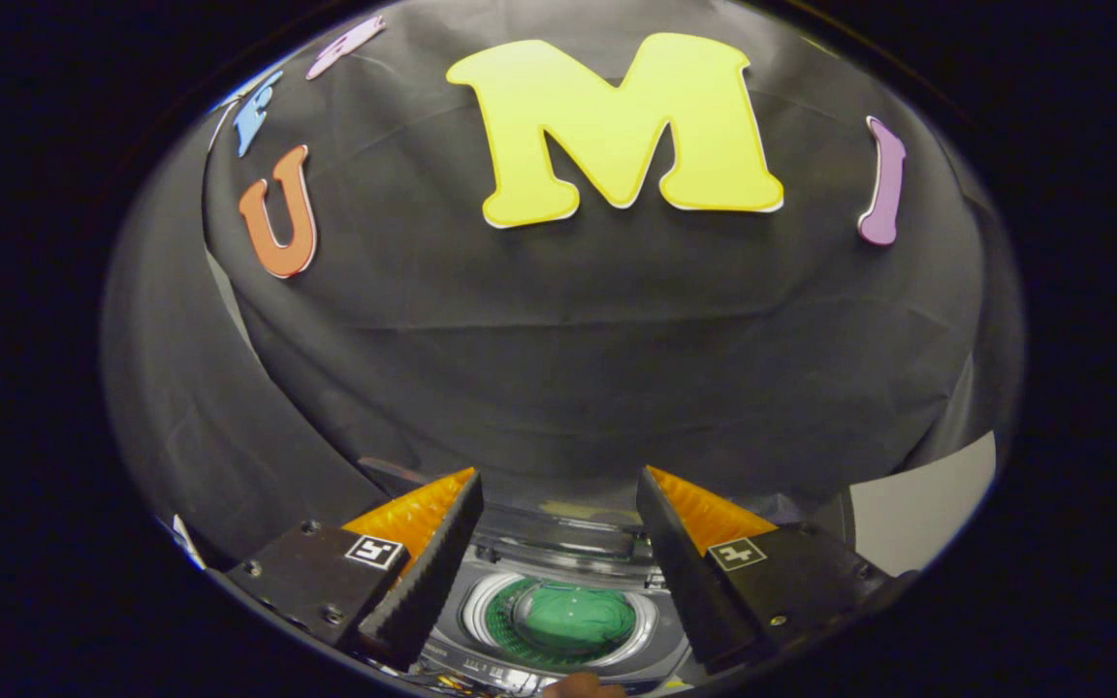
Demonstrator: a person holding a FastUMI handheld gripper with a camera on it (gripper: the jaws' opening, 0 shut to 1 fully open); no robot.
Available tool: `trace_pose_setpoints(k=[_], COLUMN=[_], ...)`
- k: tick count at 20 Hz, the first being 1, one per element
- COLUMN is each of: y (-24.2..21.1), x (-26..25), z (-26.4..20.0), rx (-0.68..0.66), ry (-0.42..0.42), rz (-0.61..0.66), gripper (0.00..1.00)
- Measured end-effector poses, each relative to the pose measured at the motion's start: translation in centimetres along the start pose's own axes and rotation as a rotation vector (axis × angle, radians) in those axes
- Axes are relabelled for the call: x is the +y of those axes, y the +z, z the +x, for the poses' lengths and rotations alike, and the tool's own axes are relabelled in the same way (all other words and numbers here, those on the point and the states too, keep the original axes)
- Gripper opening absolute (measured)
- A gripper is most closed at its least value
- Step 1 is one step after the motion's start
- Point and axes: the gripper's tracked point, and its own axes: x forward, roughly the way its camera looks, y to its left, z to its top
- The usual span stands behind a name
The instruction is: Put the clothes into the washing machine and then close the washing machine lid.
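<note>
My gripper is open, its two fingers spread wide with nothing between them. Below and between the fingers I look down on a top-loading washing machine with a grey top panel. Its round drum opening is uncovered, and a green garment lies inside the drum. The raised lid stands at the far side of the opening, just beyond the fingertips. The gripper is well above the machine, apart from it.
A fingertip of a person's hand shows at the machine's near edge. The black cloth wall rises right behind the machine. A pale wall patch lies to the right.
</note>
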Motion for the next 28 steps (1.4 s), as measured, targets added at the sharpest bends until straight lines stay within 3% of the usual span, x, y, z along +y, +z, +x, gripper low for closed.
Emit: trace_pose_setpoints(k=[11,22,28], y=[-1.0,-2.3,-2.3], x=[-1.2,-1.4,-1.1], z=[6.8,7.5,6.5], rx=[0.055,0.060,-0.031], ry=[-0.057,-0.105,-0.102], rz=[0.076,0.048,0.030], gripper=[0.99,1.00,1.00])
